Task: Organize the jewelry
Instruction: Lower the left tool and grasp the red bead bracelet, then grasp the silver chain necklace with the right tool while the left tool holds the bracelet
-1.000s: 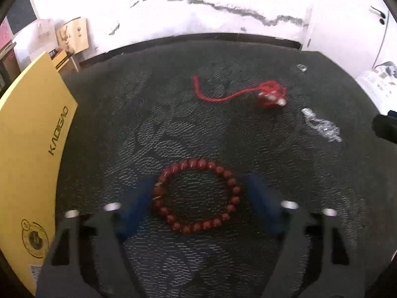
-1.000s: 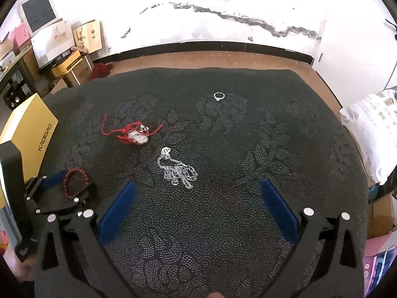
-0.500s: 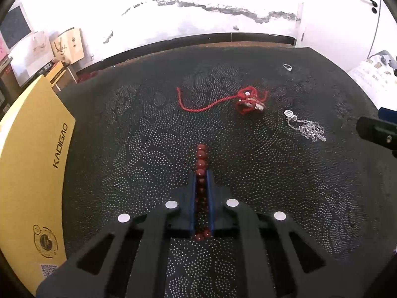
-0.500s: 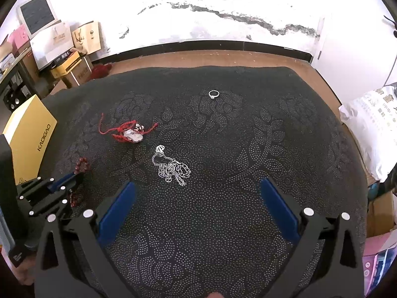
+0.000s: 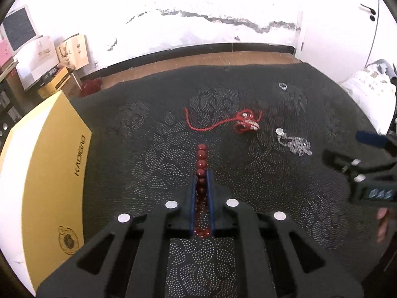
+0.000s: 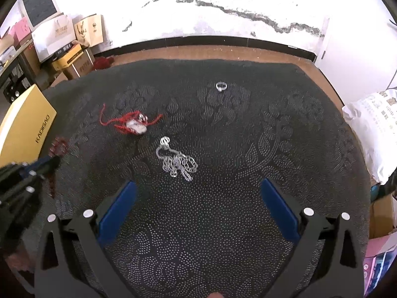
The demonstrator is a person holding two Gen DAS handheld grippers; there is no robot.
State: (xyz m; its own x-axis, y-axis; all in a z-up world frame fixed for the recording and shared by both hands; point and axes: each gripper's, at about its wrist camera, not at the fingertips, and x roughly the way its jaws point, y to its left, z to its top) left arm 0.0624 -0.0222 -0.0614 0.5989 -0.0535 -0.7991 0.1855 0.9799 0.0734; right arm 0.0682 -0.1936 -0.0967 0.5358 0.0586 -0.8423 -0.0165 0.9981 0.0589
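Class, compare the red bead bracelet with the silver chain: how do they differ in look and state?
The bead bracelet is a string of round dark red beads; the silver chain is fine pale links.
The bracelet is squeezed flat between the left gripper's pads; the chain lies loose in a heap, untouched.
Both are over the dark patterned cloth.

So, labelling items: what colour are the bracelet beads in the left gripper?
Dark red beads, clearest in the left wrist view.

Box (image 6: 23,126) at the cloth's (image 6: 248,173) left edge, corded piece (image 6: 131,124) left of chain (image 6: 177,161), ring (image 6: 221,86) behind both.
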